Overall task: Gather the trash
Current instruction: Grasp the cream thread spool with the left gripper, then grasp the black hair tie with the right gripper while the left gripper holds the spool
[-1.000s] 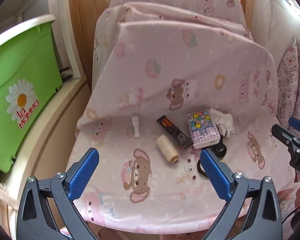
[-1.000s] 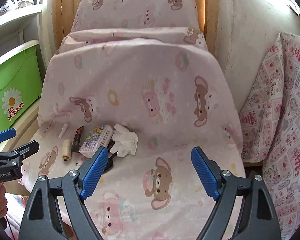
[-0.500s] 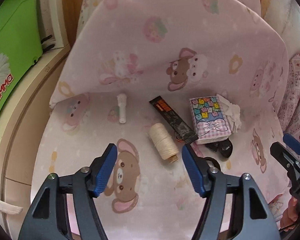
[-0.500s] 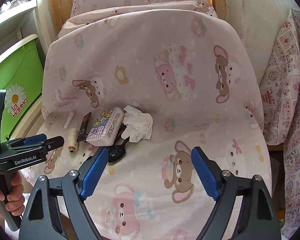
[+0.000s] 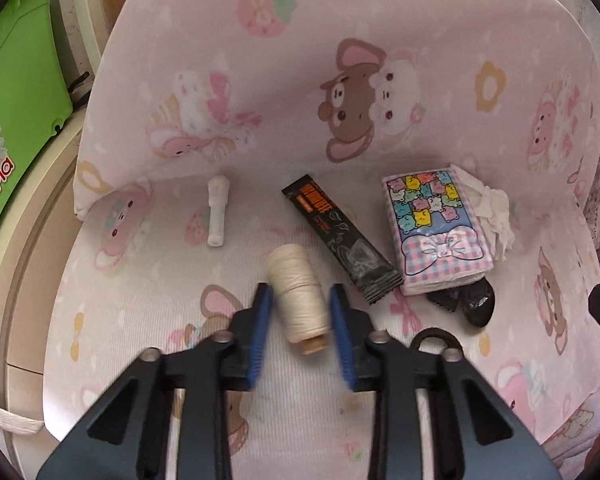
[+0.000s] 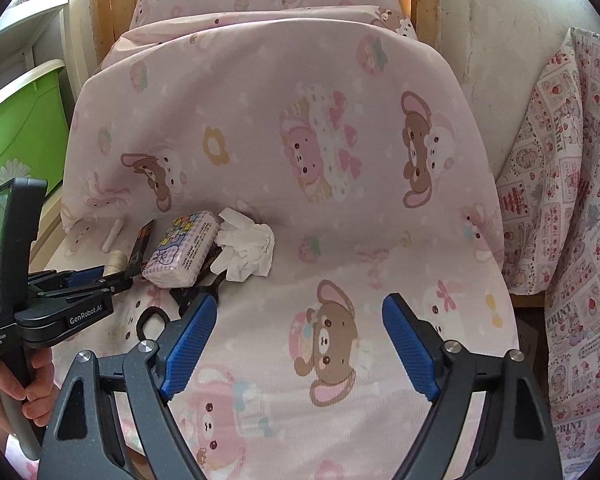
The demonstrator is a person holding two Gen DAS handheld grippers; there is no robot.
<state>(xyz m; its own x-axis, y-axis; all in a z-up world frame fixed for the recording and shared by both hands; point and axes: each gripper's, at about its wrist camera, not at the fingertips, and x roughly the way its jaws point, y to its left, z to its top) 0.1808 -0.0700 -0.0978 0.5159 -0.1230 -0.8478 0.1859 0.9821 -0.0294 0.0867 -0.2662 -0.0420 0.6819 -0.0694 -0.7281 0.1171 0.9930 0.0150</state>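
**A:** How far along does the collecting look?

**B:** Barely begun, I'd judge; everything lies on the pink seat cushion [image 5: 260, 432] and nothing is lifted. The left tool [image 5: 300, 312] is down over the cream thread spool [image 5: 298, 294]; its jaws have just been closing, with the spool between them; the blue pads stand narrow on either side, the left one about touching, the right with what looks like a sliver of gap, so I would not call it a firm grip.

**A:** And the right tool?

**B:** The right tool [image 6: 300, 344] hangs wide and empty above a bare stretch of cushion, well apart from the clutter.

**A:** What remains on the seat?

**B:** The black sachet [image 5: 340, 236] just right of the spool; the tissue pack [image 5: 436, 228] with bears on it, touching the sachet's lower end; a crumpled white tissue [image 6: 246, 244] against the pack's far side; a small white stick [image 5: 217, 210] off to the left by itself; some dark objects [image 5: 476, 302] peek from under the pack, and I cannot tell what they are.

**A:** Any bin in sight?

**B:** Only a green box [image 5: 16, 80] at the left edge; whether it takes the trash I cannot say. So one pick is under way; every piece is left to carry off.
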